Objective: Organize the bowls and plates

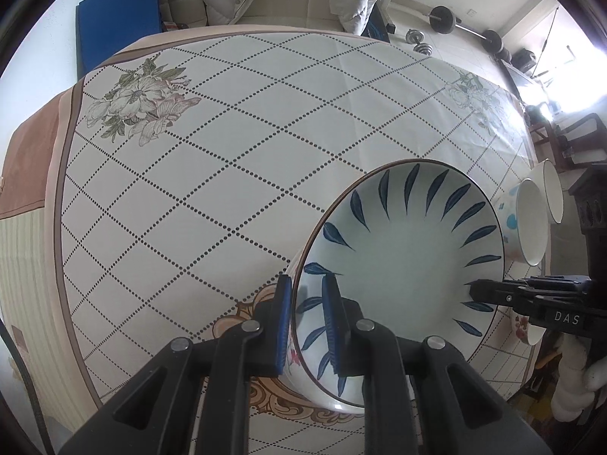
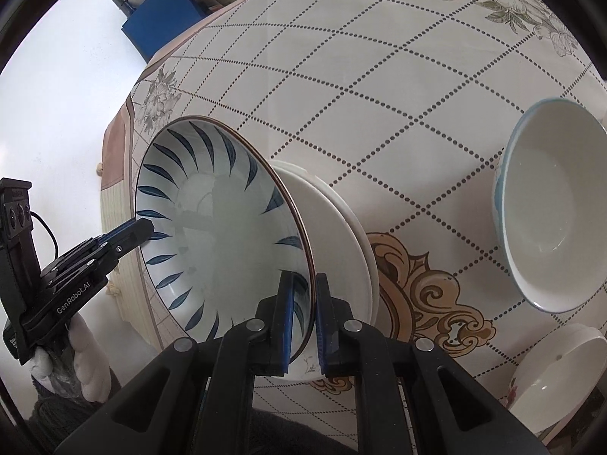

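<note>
A large white bowl with blue leaf strokes (image 1: 402, 261) is held by both grippers at opposite rims. My left gripper (image 1: 307, 326) is shut on its near rim, one finger inside and one outside. The right gripper (image 1: 493, 295) clamps the far rim in that view. In the right wrist view my right gripper (image 2: 303, 322) is shut on the same bowl (image 2: 220, 227), which sits tilted on white plates (image 2: 341, 250). The left gripper (image 2: 129, 235) grips the opposite rim there.
The table (image 1: 227, 151) has a diamond-patterned cloth with flower prints. A white bowl with a blue rim (image 2: 550, 204) and a small floral bowl (image 2: 557, 371) stand to the right. More bowls (image 1: 531, 223) show at the right in the left view. Weights (image 1: 444, 19) lie beyond.
</note>
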A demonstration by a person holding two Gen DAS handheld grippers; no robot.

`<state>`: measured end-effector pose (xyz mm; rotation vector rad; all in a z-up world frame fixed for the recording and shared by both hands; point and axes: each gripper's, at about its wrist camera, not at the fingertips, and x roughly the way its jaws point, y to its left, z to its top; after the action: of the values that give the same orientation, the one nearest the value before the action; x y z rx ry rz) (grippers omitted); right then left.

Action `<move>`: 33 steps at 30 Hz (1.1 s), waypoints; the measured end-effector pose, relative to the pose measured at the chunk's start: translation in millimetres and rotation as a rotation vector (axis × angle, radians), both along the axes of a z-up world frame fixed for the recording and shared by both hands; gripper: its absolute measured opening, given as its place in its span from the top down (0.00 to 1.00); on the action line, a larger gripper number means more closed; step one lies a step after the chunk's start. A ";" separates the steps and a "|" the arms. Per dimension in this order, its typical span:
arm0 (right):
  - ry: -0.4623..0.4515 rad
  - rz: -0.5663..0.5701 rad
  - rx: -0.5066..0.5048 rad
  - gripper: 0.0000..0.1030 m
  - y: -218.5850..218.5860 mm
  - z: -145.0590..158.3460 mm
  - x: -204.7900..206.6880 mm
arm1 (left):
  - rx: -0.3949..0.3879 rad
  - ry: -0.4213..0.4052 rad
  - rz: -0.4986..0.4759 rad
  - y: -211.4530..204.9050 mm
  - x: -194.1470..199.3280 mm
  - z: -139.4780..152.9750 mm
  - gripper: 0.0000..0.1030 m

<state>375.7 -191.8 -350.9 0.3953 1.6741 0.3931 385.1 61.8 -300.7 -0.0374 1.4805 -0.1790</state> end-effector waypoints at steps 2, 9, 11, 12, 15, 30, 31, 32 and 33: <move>0.015 0.012 -0.006 0.89 3.4 -6.5 -5.4 | 0.002 0.016 0.001 0.2 -6.1 -6.7 0.87; 0.046 0.027 -0.021 0.89 4.4 -22.9 -15.2 | 0.010 0.050 -0.005 -3.5 -16.9 -19.8 0.87; 0.058 0.023 -0.020 0.89 4.8 -26.8 -15.6 | 0.009 0.060 -0.005 -3.6 -17.7 -23.0 0.87; 0.062 0.024 -0.021 0.89 8.1 -29.4 -14.3 | 0.011 0.063 -0.005 -4.2 -18.2 -24.3 0.87; 0.077 0.024 -0.017 0.89 7.6 -35.3 -17.7 | 0.016 0.071 -0.002 -5.2 -20.0 -27.1 0.87; 0.109 0.037 -0.040 0.89 22.1 -52.7 -21.0 | 0.045 0.116 -0.019 -12.9 -23.0 -51.2 0.87; 0.110 0.035 -0.041 0.89 22.9 -52.6 -20.7 | 0.045 0.120 -0.018 -13.5 -22.7 -52.5 0.87; 0.110 0.033 -0.043 0.89 23.1 -52.9 -20.1 | 0.044 0.121 -0.016 -15.9 -22.9 -53.4 0.87; 0.107 0.035 -0.045 0.89 21.6 -52.6 -20.3 | 0.046 0.125 -0.017 -16.8 -22.5 -54.6 0.87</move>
<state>355.5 -170.1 -403.5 0.3594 1.7931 0.3645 362.7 45.0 -355.3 0.0014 1.6092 -0.1590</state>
